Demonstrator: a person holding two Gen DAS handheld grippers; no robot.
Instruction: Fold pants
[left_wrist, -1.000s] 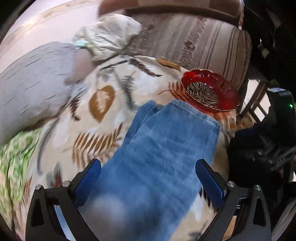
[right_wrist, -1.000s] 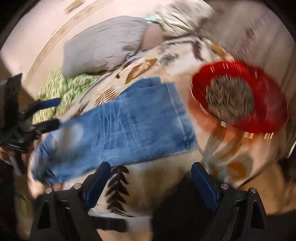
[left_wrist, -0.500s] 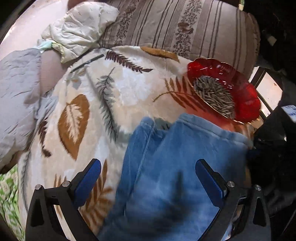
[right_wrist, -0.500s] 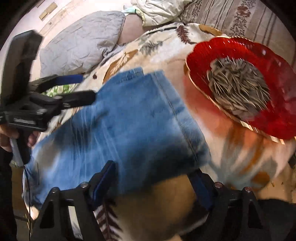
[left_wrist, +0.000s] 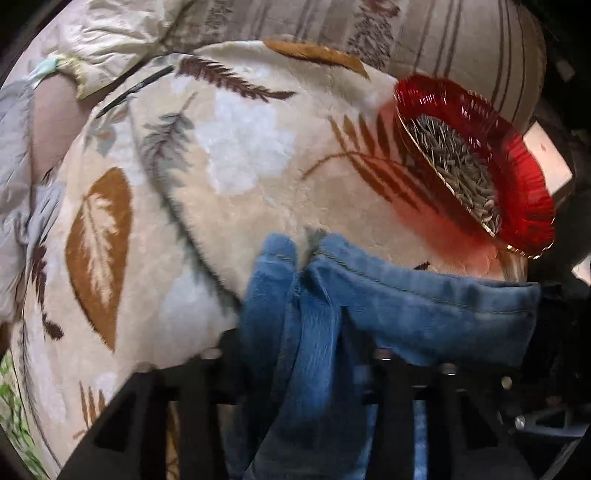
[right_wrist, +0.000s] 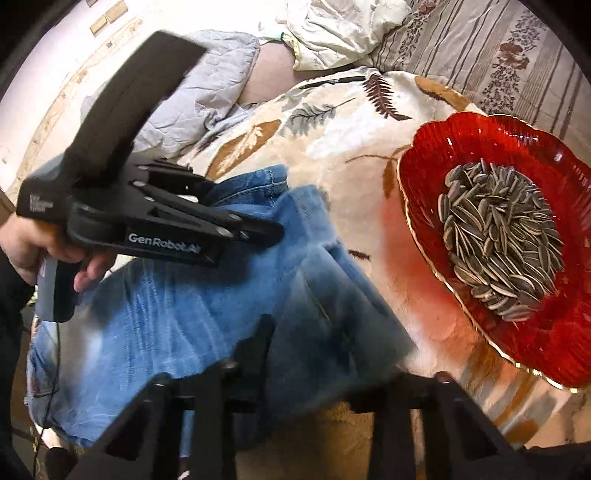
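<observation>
Blue denim pants (right_wrist: 177, 310) lie on a cream leaf-print blanket (left_wrist: 236, 158), their hem end toward the red bowl. My left gripper (left_wrist: 295, 354) is shut on the far hem edge of the pants (left_wrist: 406, 306); it also shows from the side in the right wrist view (right_wrist: 273, 232), pinching the cloth. My right gripper (right_wrist: 314, 358) is shut on the near hem corner, with denim bunched between its fingers. The fingertips of both are hidden by cloth.
A red glass bowl (right_wrist: 424, 229) of sunflower seeds (right_wrist: 498, 240) sits on the blanket just right of the hem, also in the left wrist view (left_wrist: 524, 177). A grey quilted pillow (right_wrist: 207, 96), a cream pillow (right_wrist: 332, 29) and a striped cushion (left_wrist: 461, 48) lie behind.
Both grippers have moved onto the hem end of the pants and gone from wide open to shut on the denim.
</observation>
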